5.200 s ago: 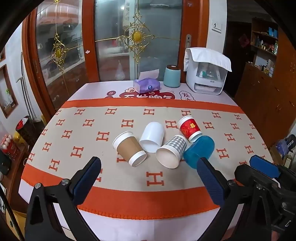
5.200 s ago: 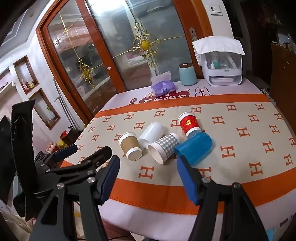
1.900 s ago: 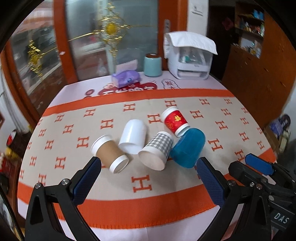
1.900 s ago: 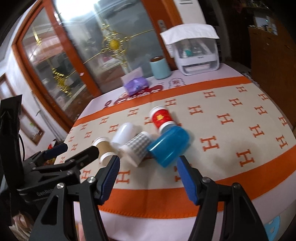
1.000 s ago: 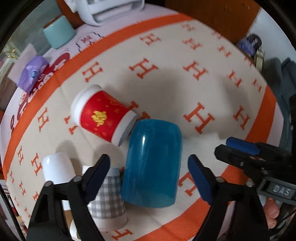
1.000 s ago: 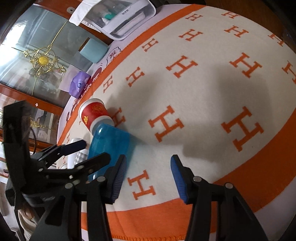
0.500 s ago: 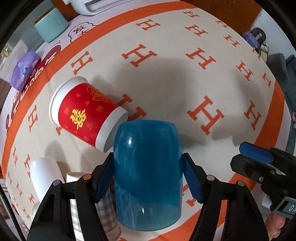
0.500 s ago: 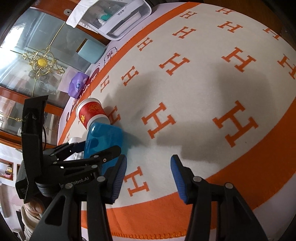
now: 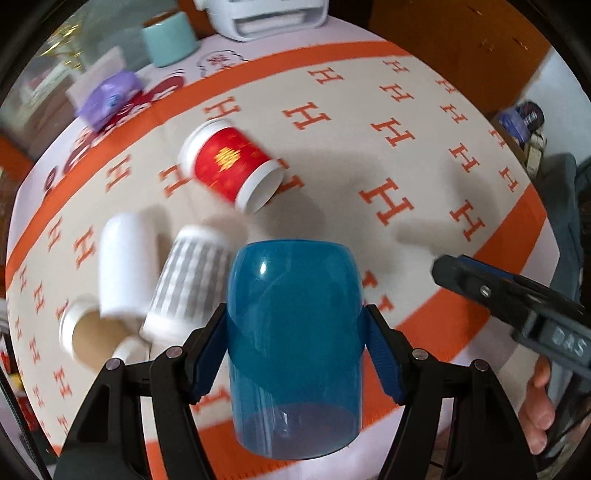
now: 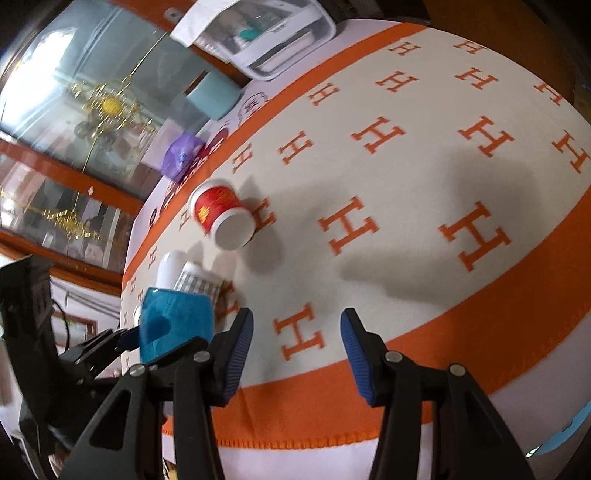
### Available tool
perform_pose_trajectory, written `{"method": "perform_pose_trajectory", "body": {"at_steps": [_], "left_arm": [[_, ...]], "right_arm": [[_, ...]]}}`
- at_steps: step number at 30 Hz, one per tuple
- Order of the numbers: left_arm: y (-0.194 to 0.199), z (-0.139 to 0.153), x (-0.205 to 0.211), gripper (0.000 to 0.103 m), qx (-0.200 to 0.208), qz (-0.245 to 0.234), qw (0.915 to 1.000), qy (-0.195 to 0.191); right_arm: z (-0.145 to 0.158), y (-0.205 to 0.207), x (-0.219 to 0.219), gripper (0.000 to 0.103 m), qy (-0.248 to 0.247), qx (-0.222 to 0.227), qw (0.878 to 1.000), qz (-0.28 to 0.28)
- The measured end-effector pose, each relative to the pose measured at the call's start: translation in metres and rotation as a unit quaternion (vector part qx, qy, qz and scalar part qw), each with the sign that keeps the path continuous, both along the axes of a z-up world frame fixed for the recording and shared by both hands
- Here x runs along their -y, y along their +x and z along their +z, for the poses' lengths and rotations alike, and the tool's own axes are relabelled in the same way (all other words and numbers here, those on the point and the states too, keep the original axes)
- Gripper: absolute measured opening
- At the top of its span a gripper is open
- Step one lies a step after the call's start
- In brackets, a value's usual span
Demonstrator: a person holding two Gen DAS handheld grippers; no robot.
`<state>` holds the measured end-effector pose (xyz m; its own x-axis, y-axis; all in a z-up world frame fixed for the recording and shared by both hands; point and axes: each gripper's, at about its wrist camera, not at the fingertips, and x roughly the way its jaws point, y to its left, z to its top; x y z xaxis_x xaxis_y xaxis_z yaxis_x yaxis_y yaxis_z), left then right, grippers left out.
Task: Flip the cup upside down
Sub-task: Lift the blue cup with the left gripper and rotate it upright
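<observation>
Orange-banded cloth patterned with H letters covers the worktop, and nearest the left camera the left claw is now clamped on the blue cup, a pad pressed to each side of its wall; half a second ago the cup lay on its side on the cloth with the pads only closing in, and now it is raised clear of the cloth, its far end tilted up and its near end toward the camera. That means the grasp is made and the lift begun, so what remains, as I judge it, is to turn the wrist and set the cup mouth-down on bare cloth. The right claw hangs beside it with its jaws apart and nothing between them, above the orange border. Just beyond the blue cup lie the checked cup, the white cup and the brown cup, all on their sides, blurred by the motion. Farther off lies the red cup, also tipped over, now apart from the blue one. At the far edge sit a purple tissue pack, a pale green canister and a white appliance
</observation>
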<state>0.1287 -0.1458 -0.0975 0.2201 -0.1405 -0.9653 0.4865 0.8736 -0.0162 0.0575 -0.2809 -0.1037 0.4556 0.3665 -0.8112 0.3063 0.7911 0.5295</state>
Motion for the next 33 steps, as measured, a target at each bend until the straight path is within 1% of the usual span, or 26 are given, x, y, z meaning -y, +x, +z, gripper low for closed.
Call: {"method": "perform_pose_trajectory", "body": {"at_steps": [4, 8, 10, 13, 15, 20, 24, 33], "left_arm": [[-0.023, 0.010, -0.032, 0.069, 0.014, 0.043, 0.9988, -0.017], [-0.046, 0.012, -0.062, 0.069, 0.022, 0.089, 0.9951, -0.038], [-0.056, 0.008, -0.075, 0.069, 0.021, 0.110, 0.9927, -0.046], [-0.065, -0.002, -0.093, 0.069, 0.015, 0.147, 0.9868, -0.065], [-0.069, -0.010, -0.102, 0.069, 0.015, 0.167, 0.9831, -0.072], [-0.068, -0.030, -0.114, 0.069, 0.000, 0.190, 0.9789, -0.075], [-0.067, -0.044, -0.119, 0.069, -0.015, 0.199, 0.9765, -0.081], [-0.057, -0.064, -0.121, 0.069, -0.037, 0.213, 0.9718, -0.093]], "right_arm": [[-0.001, -0.003, -0.023, 0.050, -0.005, -0.006, 0.999, 0.033], [-0.005, -0.005, -0.044, 0.050, -0.011, -0.017, 0.998, 0.061], [-0.008, -0.007, -0.053, 0.050, -0.015, -0.023, 0.997, 0.072], [-0.014, -0.009, -0.063, 0.050, -0.018, -0.032, 0.996, 0.082], [-0.017, -0.011, -0.070, 0.050, -0.020, -0.038, 0.995, 0.088], [-0.023, -0.013, -0.079, 0.050, -0.022, -0.048, 0.994, 0.095], [-0.029, -0.014, -0.083, 0.050, -0.024, -0.058, 0.993, 0.098], [-0.038, -0.014, -0.091, 0.050, -0.025, -0.069, 0.992, 0.103]]}}
